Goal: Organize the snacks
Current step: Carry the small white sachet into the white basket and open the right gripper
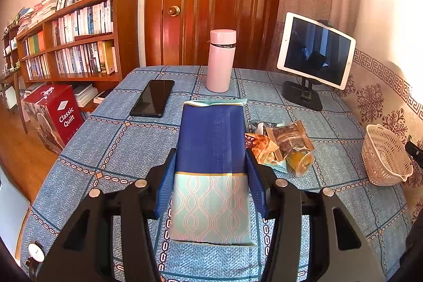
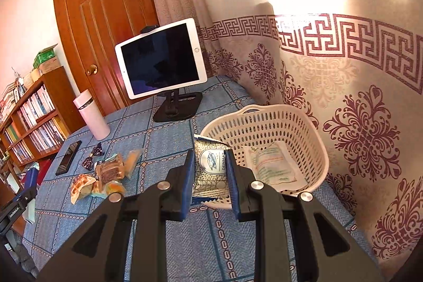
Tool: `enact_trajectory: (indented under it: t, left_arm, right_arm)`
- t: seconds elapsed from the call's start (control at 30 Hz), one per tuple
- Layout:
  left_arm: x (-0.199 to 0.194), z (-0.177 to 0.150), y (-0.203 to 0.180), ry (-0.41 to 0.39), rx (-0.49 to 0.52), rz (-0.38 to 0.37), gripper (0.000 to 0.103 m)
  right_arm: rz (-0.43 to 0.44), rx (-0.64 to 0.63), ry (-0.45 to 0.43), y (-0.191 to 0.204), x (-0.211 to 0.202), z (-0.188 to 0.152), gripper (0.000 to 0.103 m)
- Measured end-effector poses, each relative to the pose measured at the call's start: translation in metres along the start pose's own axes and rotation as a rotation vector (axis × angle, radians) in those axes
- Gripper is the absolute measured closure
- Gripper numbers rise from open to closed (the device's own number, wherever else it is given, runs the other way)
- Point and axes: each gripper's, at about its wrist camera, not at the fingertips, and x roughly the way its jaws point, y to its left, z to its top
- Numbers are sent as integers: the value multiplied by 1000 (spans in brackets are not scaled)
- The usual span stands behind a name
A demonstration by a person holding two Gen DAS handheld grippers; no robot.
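Observation:
My left gripper (image 1: 210,159) is shut on a long blue and mint packet (image 1: 210,149), held above the tablecloth and pointing at the pink bottle. To its right a pile of wrapped snacks (image 1: 283,146) lies on the cloth. My right gripper (image 2: 210,157) is shut on a small cream snack packet (image 2: 209,165) with a blue oval label, held at the near rim of the white basket (image 2: 314,128). Inside the basket lies one pale packet (image 2: 272,163). The snack pile (image 2: 105,176) sits left of the right gripper, with two dark wrapped sweets (image 2: 92,156) behind it.
A pink bottle (image 1: 220,61), a black phone (image 1: 152,98) and a tablet on a black stand (image 1: 314,52) stand at the table's far side. The basket (image 1: 384,155) sits against the patterned curtain. A bookshelf and a red box (image 1: 53,112) are left of the table.

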Motion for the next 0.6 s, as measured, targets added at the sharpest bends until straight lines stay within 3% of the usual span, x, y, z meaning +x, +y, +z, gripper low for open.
enact_trajectory:
  t: [0.23, 0.3, 0.4, 0.6]
  left_arm:
    - [-2, 1, -11, -2, 19, -5, 52]
    - [-3, 2, -13, -2, 24, -5, 52]
    - [-4, 2, -18, -3, 34, -5, 52]
    - [-6, 4, -31, -7, 53, -11, 52]
  right_arm:
    - [-45, 19, 4, -21, 10, 4, 78]
    - [-61, 28, 4, -28, 12, 3, 73]
    - [-76, 59, -4, -38, 14, 1, 56]
    - [-85, 78, -7, -51, 8, -8, 55]
